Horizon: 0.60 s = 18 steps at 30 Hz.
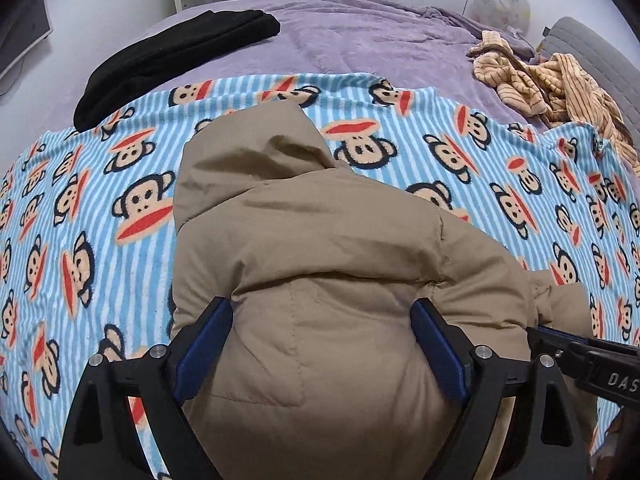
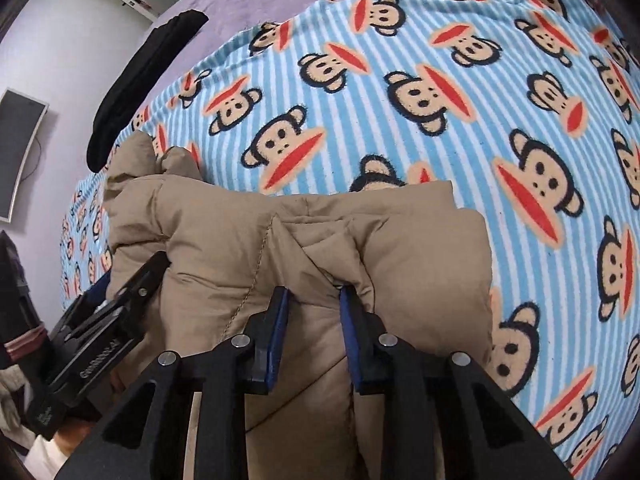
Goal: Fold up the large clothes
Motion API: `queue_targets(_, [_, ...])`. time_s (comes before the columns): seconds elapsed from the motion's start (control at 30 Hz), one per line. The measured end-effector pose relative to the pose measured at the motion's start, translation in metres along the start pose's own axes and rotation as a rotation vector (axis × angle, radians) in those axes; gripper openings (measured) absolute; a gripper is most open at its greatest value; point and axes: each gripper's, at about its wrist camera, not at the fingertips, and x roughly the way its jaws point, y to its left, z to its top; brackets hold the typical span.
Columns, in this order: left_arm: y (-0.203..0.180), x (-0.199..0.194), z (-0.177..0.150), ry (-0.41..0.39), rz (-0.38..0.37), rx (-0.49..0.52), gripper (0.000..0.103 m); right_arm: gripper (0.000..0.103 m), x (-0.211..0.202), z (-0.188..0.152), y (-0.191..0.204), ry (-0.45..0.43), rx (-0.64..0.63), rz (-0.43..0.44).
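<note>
Tan hooded jacket (image 1: pixel 312 248) lies on the near part of the monkey-print blanket (image 1: pixel 100 208), hood pointing to the far side, padded body bunched up toward the cameras.

Left wrist view: whole hood and one sleeve out to the right are visible. The left gripper (image 1: pixel 322 320) has its fingers spread wide, one on each side of the jacket's puffy back, fabric bulging between them; whether they press it I cannot tell. The right gripper (image 1: pixel 560 340) pokes in at the right edge, touching the sleeve.

Right wrist view: hood hidden, only a folded bulk of jacket (image 2: pixel 320 240). The right gripper (image 2: pixel 314 300) is clenched on a pinched fold of jacket fabric, fingers close together. The left gripper (image 2: pixel 132 276) shows at the left, against the jacket's side.

Around: black garment (image 1: pixel 172 56) far left on the purple bedspread (image 1: pixel 360 40), striped tan clothes (image 1: pixel 552 76) heaped far right, a pale ball (image 1: pixel 500 2) behind them, a screen (image 2: pixel 18 152) on the left wall.
</note>
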Motion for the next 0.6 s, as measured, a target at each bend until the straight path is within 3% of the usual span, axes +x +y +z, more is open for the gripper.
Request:
queue_targets(0.37, [0.013,-0.031,0.0,0.019,-0.025,-0.023,0.091,0.032,-0.068,-0.068,0.017,0.0,-0.102,0.023])
queue_targets(0.6, [0.034,-0.087,-0.036,0.042,-0.039,-0.014,0.091,0.036,-0.07,-0.099,0.014,0.031,-0.105,0.0])
